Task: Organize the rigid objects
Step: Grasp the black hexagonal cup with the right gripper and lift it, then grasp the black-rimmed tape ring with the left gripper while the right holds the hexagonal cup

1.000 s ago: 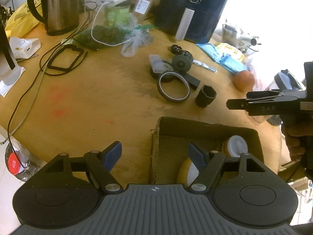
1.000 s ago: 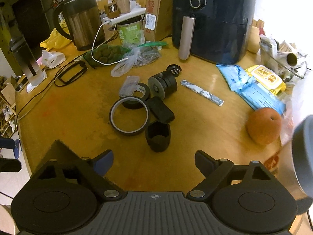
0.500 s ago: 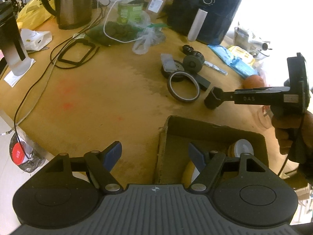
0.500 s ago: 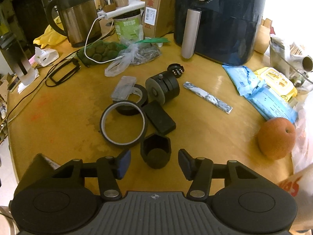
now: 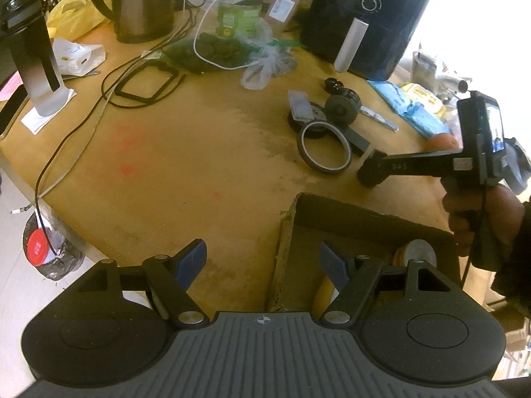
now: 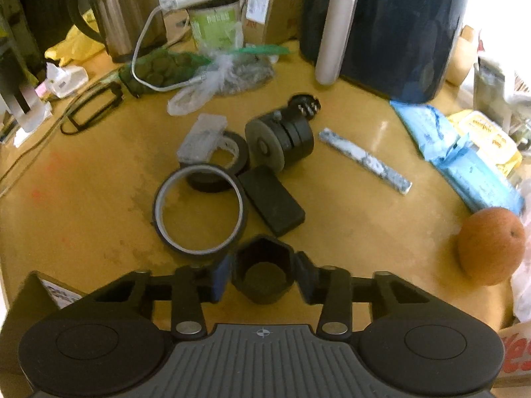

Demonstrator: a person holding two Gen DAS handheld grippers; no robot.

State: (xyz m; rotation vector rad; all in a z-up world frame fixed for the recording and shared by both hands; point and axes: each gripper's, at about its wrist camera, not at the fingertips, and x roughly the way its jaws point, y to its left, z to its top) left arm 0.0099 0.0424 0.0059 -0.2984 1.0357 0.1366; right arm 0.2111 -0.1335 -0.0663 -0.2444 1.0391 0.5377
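A black hexagonal cup [image 6: 262,252] stands upright on the wooden table, between the fingers of my right gripper [image 6: 264,273]. The jaws are closing and both pads touch the cup's sides. In the left wrist view the right gripper [image 5: 371,172] reaches in from the right, held by a hand, just beyond the cardboard box [image 5: 348,212]; the cup is hidden behind its fingers there. My left gripper [image 5: 262,262] hangs open over the box's left wall with nothing between its fingers. A white-lidded round container [image 5: 419,252] lies inside the box.
Just beyond the cup lie a tape ring [image 6: 199,209], a black flat block [image 6: 272,204], a black tape roll [image 6: 229,146], a dark wheel stack [image 6: 282,139] and a silver strip [image 6: 365,161]. An orange fruit [image 6: 489,245] sits right; an air fryer [image 6: 381,26] and kettle [image 6: 122,10] stand behind.
My right gripper came down and forward to the hexagonal cup, and its jaws narrowed from wide open until they met the cup's sides. The left gripper kept its place and stayed open.
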